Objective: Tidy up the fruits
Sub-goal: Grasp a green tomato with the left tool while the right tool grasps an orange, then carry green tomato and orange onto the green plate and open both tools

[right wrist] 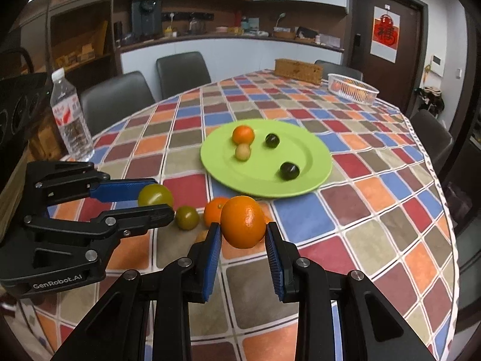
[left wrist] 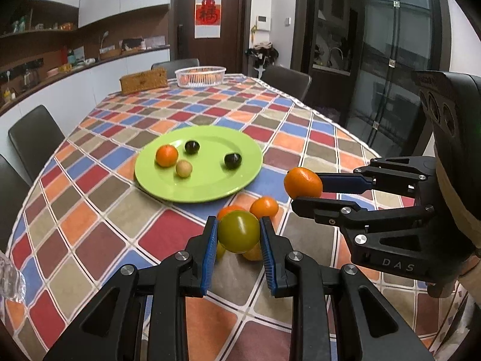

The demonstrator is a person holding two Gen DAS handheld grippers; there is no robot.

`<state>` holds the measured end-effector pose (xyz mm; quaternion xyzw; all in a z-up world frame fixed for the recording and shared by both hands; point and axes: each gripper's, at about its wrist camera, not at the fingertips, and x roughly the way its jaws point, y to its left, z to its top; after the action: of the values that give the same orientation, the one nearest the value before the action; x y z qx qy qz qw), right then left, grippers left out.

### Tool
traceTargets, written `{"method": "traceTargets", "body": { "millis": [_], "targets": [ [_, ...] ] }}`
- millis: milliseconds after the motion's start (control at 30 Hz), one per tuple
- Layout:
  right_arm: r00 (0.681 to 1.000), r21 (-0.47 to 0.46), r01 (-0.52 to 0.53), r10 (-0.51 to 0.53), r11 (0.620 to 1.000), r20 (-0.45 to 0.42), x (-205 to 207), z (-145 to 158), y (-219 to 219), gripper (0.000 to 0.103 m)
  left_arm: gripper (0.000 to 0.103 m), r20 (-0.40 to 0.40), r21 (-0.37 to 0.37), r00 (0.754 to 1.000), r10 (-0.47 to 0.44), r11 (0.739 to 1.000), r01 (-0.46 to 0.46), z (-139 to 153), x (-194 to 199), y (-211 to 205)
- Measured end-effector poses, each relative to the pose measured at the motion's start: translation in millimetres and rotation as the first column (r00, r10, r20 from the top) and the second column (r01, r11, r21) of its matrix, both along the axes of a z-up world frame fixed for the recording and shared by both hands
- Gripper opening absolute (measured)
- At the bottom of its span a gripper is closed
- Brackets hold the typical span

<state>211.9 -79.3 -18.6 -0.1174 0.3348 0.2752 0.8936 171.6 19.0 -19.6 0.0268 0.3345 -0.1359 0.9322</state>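
My left gripper (left wrist: 239,228) is shut on a green fruit (left wrist: 238,231), held above the checked tablecloth; the right wrist view shows that fruit (right wrist: 155,195) between the same blue pads. A mandarin (right wrist: 243,222) is pinched in my right gripper (right wrist: 243,231), and it appears again as the orange fruit (left wrist: 303,183) at the right of the left wrist view. A lime-green plate (left wrist: 240,177) (right wrist: 312,177) lies beyond, carrying an orange, a pale fruit and two dark ones. Loose fruit stays on the cloth: an orange (left wrist: 264,207), a green one (right wrist: 187,217), another orange (right wrist: 214,210).
A white basket (left wrist: 200,75) (right wrist: 352,87) with oranges and a brown box (left wrist: 143,80) stand at the table's far end. A water bottle (right wrist: 69,117) stands near the left edge. Dark chairs ring the table.
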Motion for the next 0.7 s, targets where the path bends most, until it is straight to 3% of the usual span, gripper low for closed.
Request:
{"method": "traceTargets", "body": {
  "millis": [433, 700],
  "targets": [
    [0.997, 0.081, 0.050, -0.054, 0.996, 0.053, 18.8, 37.3, -2.1, 0.031, 0.028, 0.094, -0.012, 0.996, 0.009, 1.000, -0.007, 37.6, 23.0, 3.5],
    [0.996, 0.127, 0.055, -0.064, 0.990, 0.067, 46.3, 58.0, 1.0, 0.031, 0.028, 0.113, -0.040, 0.993, 0.013, 0.999, -0.009, 58.6, 53.3, 8.8]
  ]
}}
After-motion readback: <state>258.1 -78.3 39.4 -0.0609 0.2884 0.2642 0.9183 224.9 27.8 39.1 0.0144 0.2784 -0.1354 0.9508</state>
